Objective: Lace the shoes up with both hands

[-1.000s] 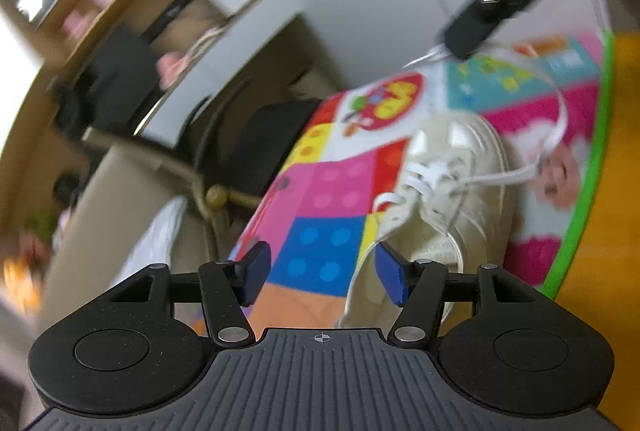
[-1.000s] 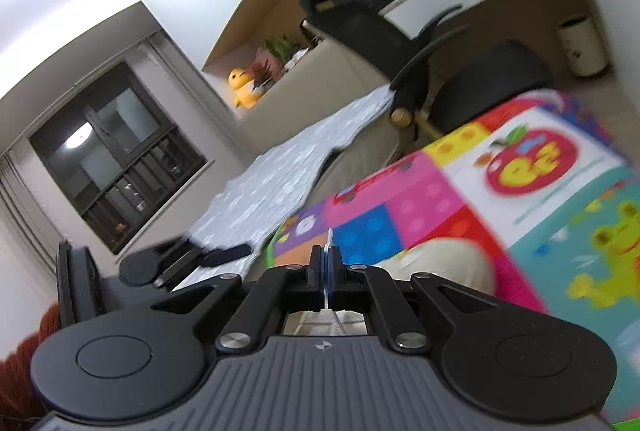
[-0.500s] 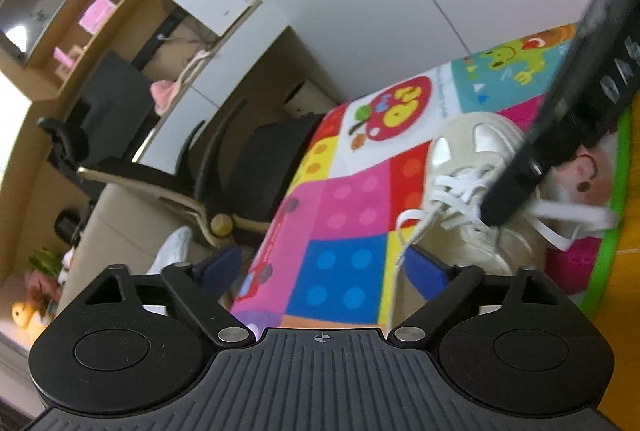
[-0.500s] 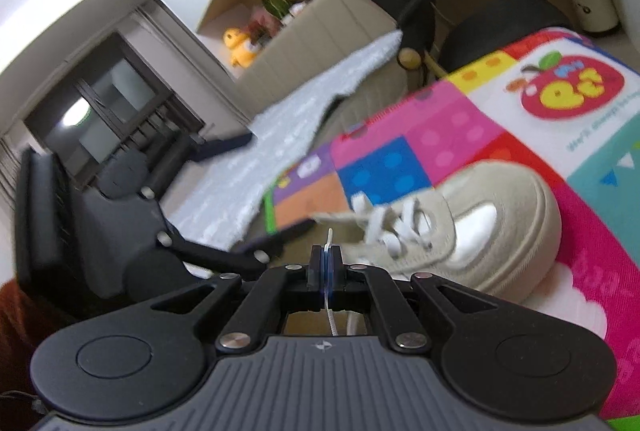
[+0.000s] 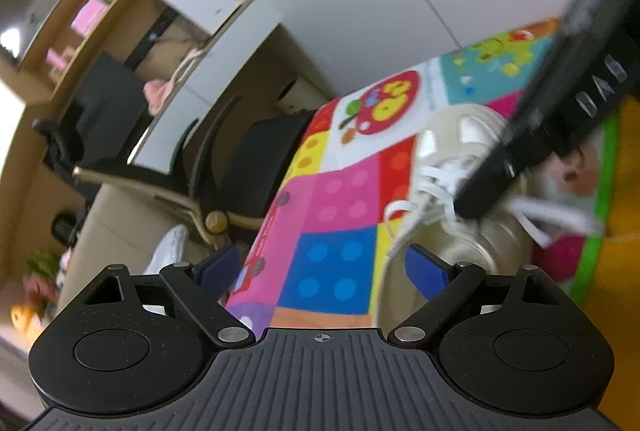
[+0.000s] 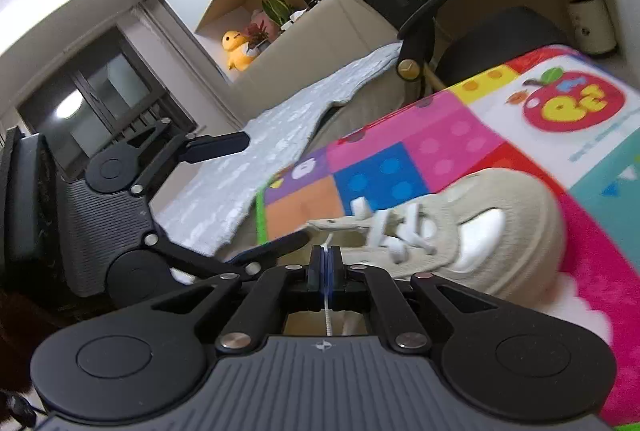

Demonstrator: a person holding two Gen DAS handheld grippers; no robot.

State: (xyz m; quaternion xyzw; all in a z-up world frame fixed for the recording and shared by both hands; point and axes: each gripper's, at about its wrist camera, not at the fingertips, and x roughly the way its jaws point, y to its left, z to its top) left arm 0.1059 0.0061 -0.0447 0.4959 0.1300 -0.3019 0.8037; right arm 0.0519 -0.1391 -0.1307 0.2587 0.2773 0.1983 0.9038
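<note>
A beige shoe (image 5: 452, 127) with white laces lies on a colourful play mat (image 5: 340, 199). My left gripper (image 5: 322, 271) stands wide open just short of the shoe's heel end, with nothing between its blue pads. My right gripper (image 6: 325, 263) is shut on a thin white lace (image 6: 328, 295), close over the shoe (image 6: 500, 199) and its laced eyelets (image 6: 396, 231). In the left wrist view its black finger reaches down from the top right onto the lacing, and a loose lace end (image 5: 552, 219) trails to the right. The left gripper (image 6: 272, 191) shows open at the left of the right wrist view.
A black office chair (image 5: 256, 159) stands beyond the mat's far edge, with a desk behind it. A grey quilt (image 6: 256, 167) lies beside the mat. A white bin (image 6: 592, 23) sits under the desk. The mat's green border (image 5: 592, 231) meets an orange floor.
My left gripper's jaws have spread wider. My right gripper has come down with the lace from above the shoe to just over its lacing.
</note>
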